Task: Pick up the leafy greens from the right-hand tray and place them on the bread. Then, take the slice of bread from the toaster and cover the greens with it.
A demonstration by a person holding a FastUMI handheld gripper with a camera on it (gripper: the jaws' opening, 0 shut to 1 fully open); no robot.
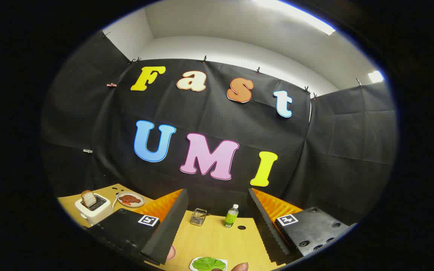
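My gripper (217, 222) is held high over the wooden table (217, 241) with its two fingers (166, 226) spread wide apart and nothing between them. Below and between the fingers lie the leafy greens (208, 263) on a small white tray (194, 265). Off to the left, beyond the left finger, a white toaster (92, 209) stands with a slice of bread (87, 198) sticking up out of its slot. Beside the toaster sits a round plate (130, 199) with reddish food on it.
A small glass jar with a wire clasp (198, 216) and a green bottle with a white cap (231, 216) stand on the table ahead between the fingers. A person's fingertip (239, 267) shows next to the greens tray. A pink round thing (171, 253) peeks out beside the left finger.
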